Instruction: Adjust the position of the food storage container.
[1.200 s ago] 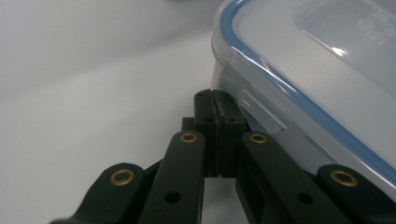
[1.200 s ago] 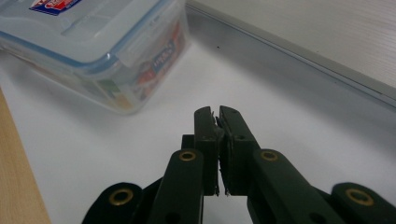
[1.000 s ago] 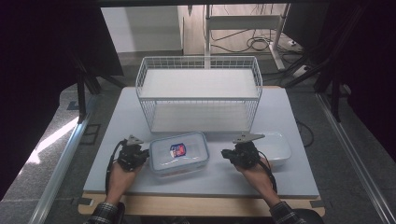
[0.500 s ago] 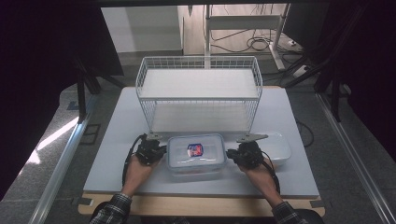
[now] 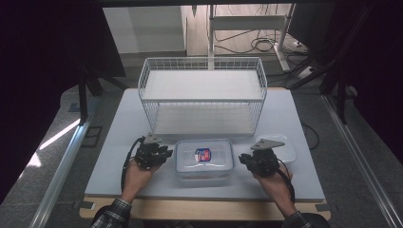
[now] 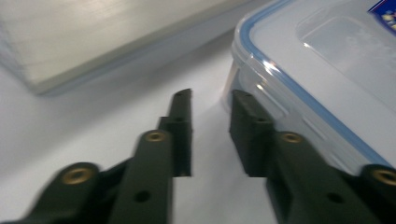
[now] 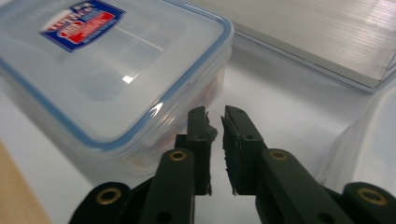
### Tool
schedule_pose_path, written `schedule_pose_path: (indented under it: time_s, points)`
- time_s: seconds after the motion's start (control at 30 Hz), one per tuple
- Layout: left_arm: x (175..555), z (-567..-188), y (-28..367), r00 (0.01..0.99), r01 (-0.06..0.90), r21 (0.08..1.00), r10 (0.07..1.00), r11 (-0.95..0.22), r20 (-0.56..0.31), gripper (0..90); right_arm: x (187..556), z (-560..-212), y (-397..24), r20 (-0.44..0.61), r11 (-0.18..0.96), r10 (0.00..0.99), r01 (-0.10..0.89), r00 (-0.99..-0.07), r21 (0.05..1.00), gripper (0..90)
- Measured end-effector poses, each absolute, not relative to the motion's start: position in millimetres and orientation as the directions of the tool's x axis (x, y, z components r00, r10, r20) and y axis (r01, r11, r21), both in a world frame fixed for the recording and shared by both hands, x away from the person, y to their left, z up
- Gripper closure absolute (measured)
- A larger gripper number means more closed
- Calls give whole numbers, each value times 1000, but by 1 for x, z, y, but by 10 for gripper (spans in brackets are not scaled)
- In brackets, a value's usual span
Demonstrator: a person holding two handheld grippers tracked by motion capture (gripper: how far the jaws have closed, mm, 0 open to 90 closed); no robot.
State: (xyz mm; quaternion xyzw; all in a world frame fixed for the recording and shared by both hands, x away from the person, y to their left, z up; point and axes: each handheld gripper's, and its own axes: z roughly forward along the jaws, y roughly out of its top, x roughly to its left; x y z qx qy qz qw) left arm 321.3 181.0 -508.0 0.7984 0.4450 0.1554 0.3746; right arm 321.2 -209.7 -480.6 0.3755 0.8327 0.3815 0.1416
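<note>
Nearest the person, the left gripper [image 5: 153, 156] and right gripper [image 5: 259, 162] flank a clear lidded container [image 5: 204, 159] with a blue seal and a red-and-blue label, which rests on the counter [image 5: 114, 156] near its front edge.

Left jaws have just been opening; a gap shows between them, nothing in it, and the container's corner lies just beside the right-hand jaw in the left gripper view. Right jaws have just eased apart to a narrow slit, released, nothing held, just off the container's end.

Judgement: the container has been set down and let go. The next move calls for backing both grippers clear without nudging it, or a fresh grasp at both ends.

A second clear tub [image 5: 285, 147] lies just beyond the right gripper and may be knocked. Farther off stands a white wire basket shelf [image 5: 202, 95], apart from the container.
</note>
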Motion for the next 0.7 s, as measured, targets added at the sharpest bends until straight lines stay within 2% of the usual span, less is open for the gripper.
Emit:
schedule_pose_path:
  time_s: [0.03,0.07,0.2,0.27,0.3,0.33,0.37,0.4,0.47,0.7]
  points:
    - [317,-507,183,553,587,741,830,-326,-72,587,317,-479,-214,58,421,724,507,-687,753,762]
    - [314,-506,186,551,583,744,832,-327,-67,587,317,-479,-214,58,421,724,507,-687,753,762]
    - [301,-503,195,546,551,774,836,-312,-52,435,312,-476,-216,69,414,707,490,-704,767,662]
    - [295,-501,199,549,541,788,833,-294,-66,306,308,-474,-216,61,411,701,472,-710,780,552]
    - [295,-501,199,549,541,788,833,-294,-66,274,308,-474,-216,61,411,701,472,-710,780,552]
    - [291,-501,199,573,541,786,815,-300,-84,221,305,-473,-217,61,409,695,465,-716,785,471]
    - [291,-501,199,573,541,786,815,-300,-84,172,305,-473,-217,61,409,695,465,-716,785,471]
    - [287,-502,199,586,538,781,806,-317,-77,172,305,-473,-217,66,408,690,462,-721,787,428]
    - [284,-503,198,594,537,776,802,-331,-69,83,302,-476,-218,70,413,679,460,-730,786,323]
    - [282,-504,197,609,511,790,791,-339,-55,77,304,-478,-218,84,402,672,458,-735,793,232]
